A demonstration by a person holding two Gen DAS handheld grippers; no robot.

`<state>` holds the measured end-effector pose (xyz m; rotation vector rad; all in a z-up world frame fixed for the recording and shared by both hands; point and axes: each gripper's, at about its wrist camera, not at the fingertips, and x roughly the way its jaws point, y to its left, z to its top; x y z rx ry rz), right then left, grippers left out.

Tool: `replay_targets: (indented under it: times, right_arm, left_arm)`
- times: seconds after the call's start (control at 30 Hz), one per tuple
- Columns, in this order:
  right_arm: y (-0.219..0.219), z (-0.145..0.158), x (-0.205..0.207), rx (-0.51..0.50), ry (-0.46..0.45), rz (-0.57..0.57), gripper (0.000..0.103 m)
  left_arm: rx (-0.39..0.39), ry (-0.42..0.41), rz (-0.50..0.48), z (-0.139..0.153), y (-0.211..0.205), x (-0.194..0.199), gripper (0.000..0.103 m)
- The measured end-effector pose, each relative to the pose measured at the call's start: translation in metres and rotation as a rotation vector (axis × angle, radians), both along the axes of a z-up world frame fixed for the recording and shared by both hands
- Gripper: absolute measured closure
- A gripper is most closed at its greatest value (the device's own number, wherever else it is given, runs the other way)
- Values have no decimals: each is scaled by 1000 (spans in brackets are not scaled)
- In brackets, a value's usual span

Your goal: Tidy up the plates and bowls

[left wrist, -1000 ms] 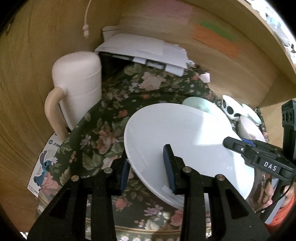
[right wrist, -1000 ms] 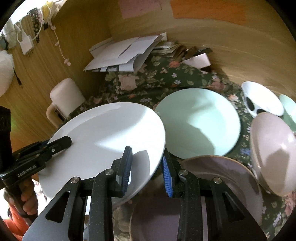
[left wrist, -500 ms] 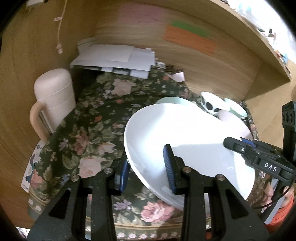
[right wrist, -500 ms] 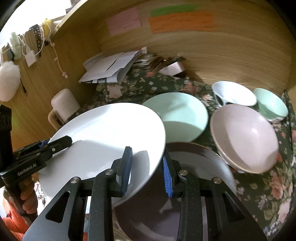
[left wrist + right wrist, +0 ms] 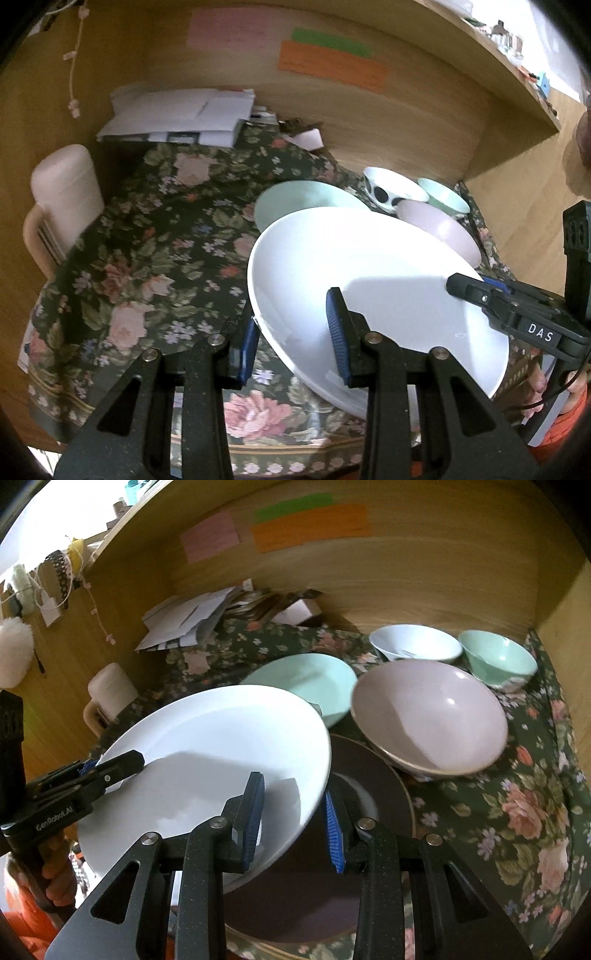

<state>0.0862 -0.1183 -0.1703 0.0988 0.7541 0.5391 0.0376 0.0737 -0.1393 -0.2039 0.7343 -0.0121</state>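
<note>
Both grippers hold one large white plate (image 5: 369, 280) above the floral tablecloth (image 5: 147, 251). My left gripper (image 5: 295, 332) is shut on its left rim; my right gripper (image 5: 293, 812) is shut on its right rim (image 5: 221, 746). The plate is lifted and tilted. Under it lies a dark brown plate (image 5: 362, 805). Behind it sit a mint plate (image 5: 310, 679), a large pink bowl (image 5: 428, 712), a white spotted bowl (image 5: 391, 188) and a small mint bowl (image 5: 495, 657).
A pink lidded mug (image 5: 62, 206) stands at the left edge of the cloth. A pile of papers (image 5: 177, 118) lies at the back left. Wooden walls with coloured notes (image 5: 306, 520) close the back and sides.
Both grippers have risen and pulled back with the white plate held between them. More of the table and the bowls at the back right has come into view.
</note>
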Motion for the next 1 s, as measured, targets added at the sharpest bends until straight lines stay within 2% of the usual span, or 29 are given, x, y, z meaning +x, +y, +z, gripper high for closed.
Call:
replay_targets:
  times: [0.53,1.0]
  right_arm:
    - [-26,-34,-1,5,78,-49,75]
    - [-33,-49,1,-1,114,-75,75]
  left_arm:
    - [-6,78,-51,-32,-30,15,68]
    - [-9,110,-73,-49,-39,27,68]
